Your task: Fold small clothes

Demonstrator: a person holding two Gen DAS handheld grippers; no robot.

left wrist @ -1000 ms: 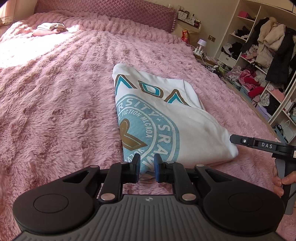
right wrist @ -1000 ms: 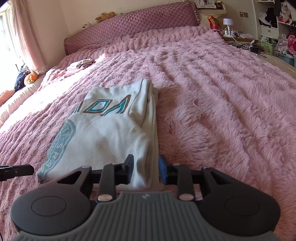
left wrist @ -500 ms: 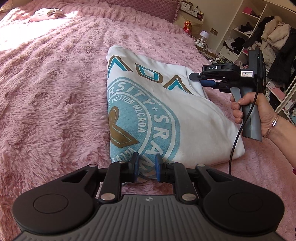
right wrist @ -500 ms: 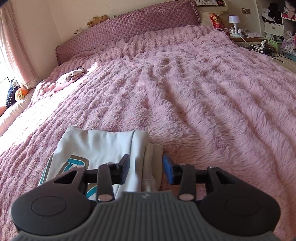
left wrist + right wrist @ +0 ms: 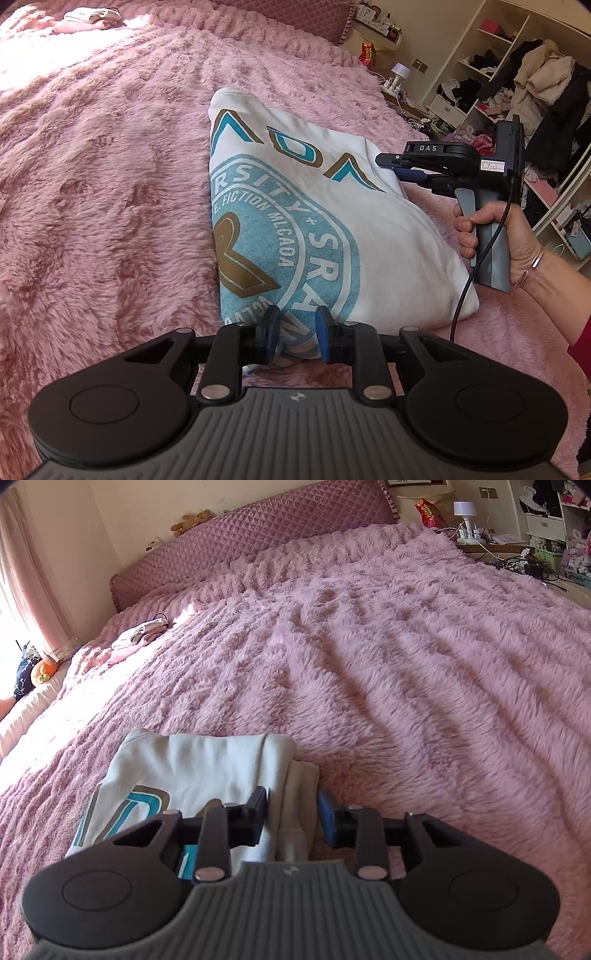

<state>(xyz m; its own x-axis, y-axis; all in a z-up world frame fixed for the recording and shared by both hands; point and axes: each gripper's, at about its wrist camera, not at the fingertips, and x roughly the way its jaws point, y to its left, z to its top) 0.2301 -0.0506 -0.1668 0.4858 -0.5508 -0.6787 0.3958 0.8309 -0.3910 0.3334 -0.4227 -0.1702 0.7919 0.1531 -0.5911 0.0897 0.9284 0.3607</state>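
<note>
i am working the final fold. folded white sweatshirt (image 5: 332, 229) is lying mid-frame on the pink bed (image 5: 110, 184). left hand-held gripper (image 5: 294, 334) is opening around its near hem; right hand-held gripper (image 5: 291, 818) is opening, pads clear of the thick folded edge between them. next: i judge both must clamp, then lift together.

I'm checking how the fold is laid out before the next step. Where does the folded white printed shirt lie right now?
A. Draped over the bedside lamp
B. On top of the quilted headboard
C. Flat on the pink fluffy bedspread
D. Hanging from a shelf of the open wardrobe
C: the folded white shirt lies flat on the pink bedspread, with fluffy pile showing around its edges in both wrist views.
</note>
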